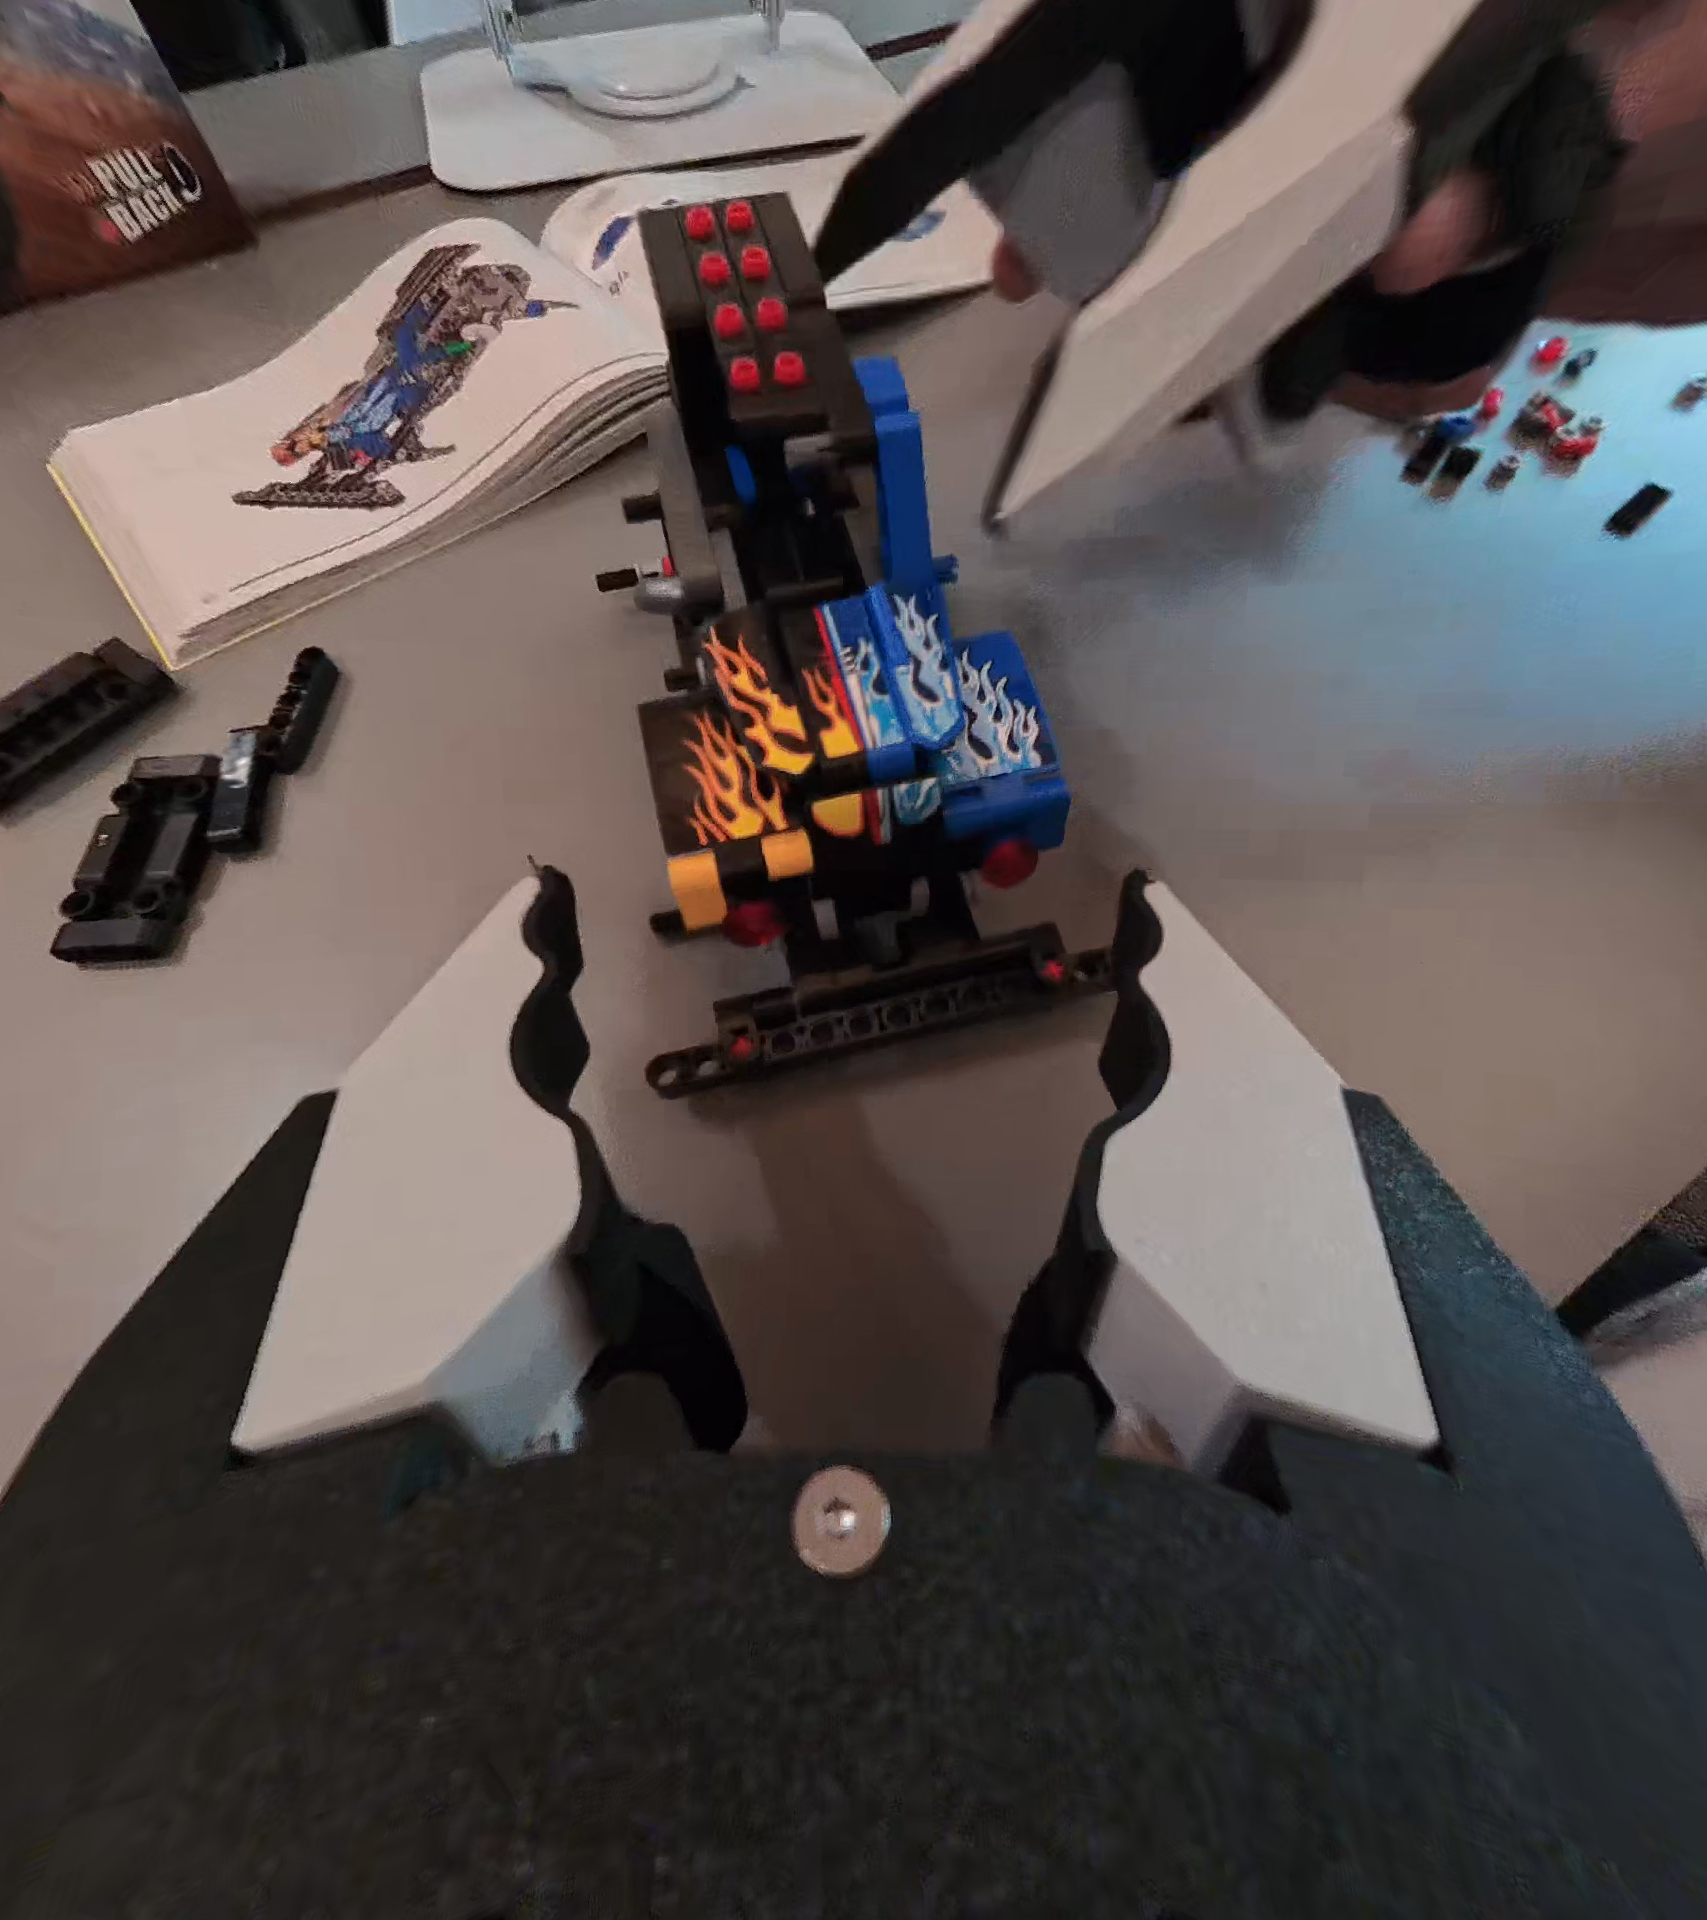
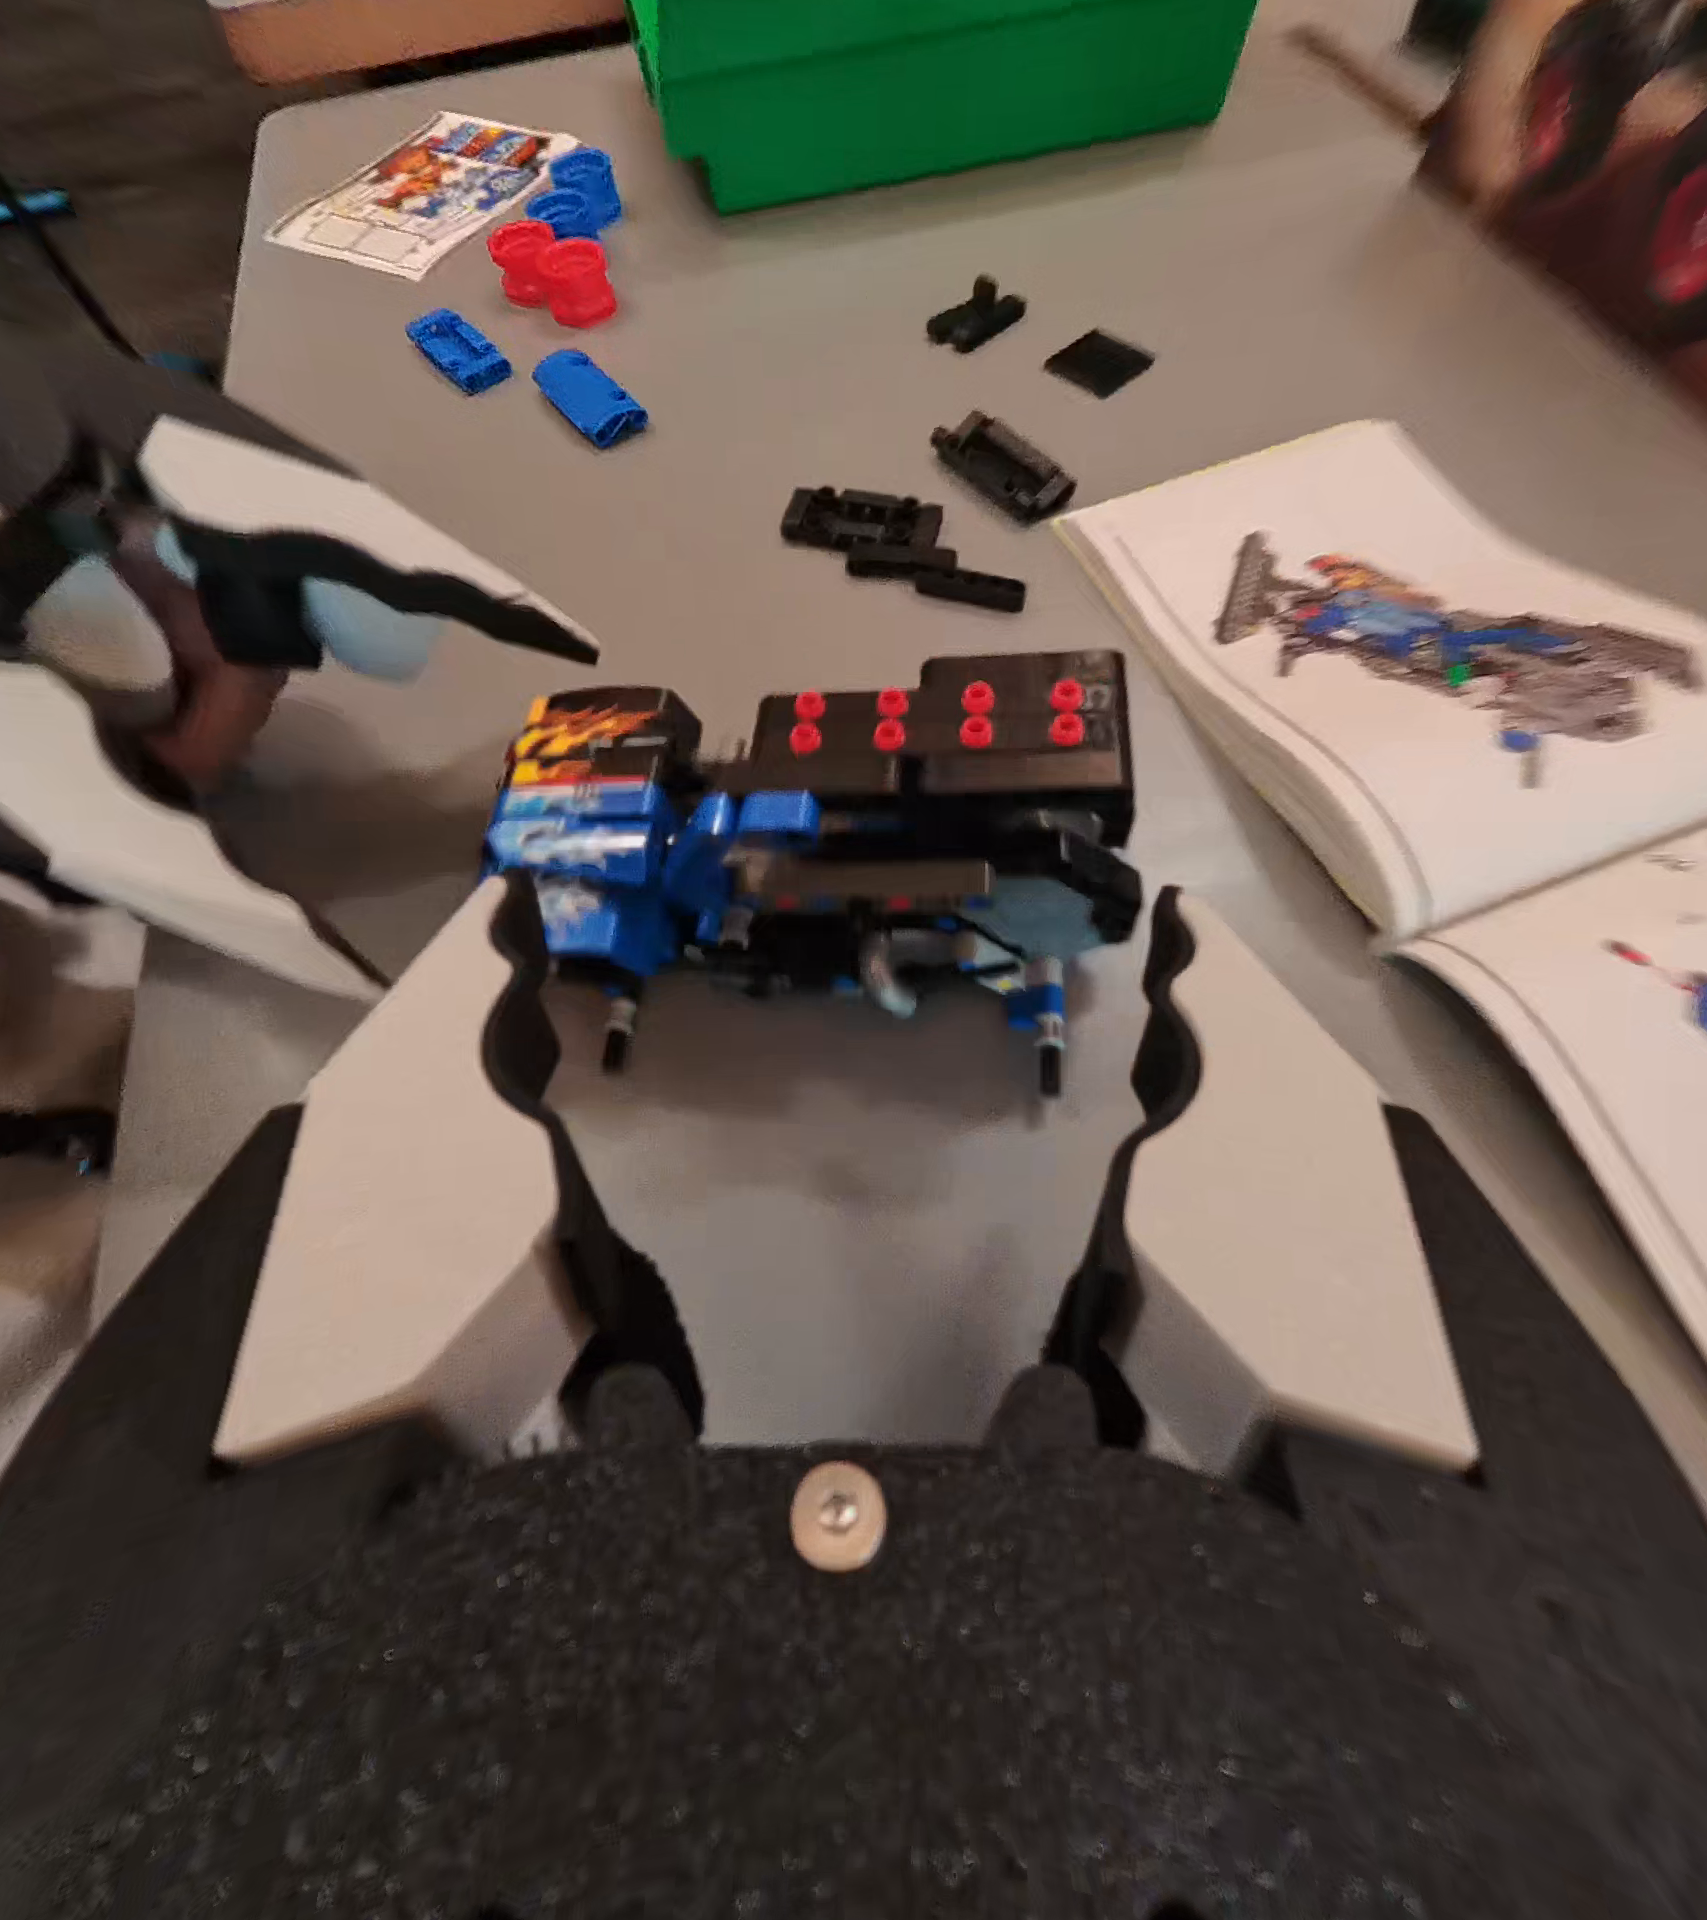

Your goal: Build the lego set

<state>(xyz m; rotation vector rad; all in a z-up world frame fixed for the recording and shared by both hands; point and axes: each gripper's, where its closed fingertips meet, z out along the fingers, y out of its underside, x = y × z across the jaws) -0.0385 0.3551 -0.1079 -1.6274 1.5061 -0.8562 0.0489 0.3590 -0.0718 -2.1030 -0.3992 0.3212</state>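
I judge the build half done: the truck (image 2: 818,821) sits wheel-less mid-frame on the worktop (image 2: 776,436), hubs (image 2: 558,265) and black parts (image 2: 890,540) lie loose above, and both my left tool (image 1: 844,914) and right tool (image 2: 833,935) gape empty.

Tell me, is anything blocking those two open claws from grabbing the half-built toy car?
Nothing visible does. Only bare grey table lies between the left gripper and the black-and-blue flame-patterned lego car. The right gripper already frames the car's side, both open.

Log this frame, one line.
left gripper: open, empty | right gripper: open, empty | lego truck: on table, ungrasped
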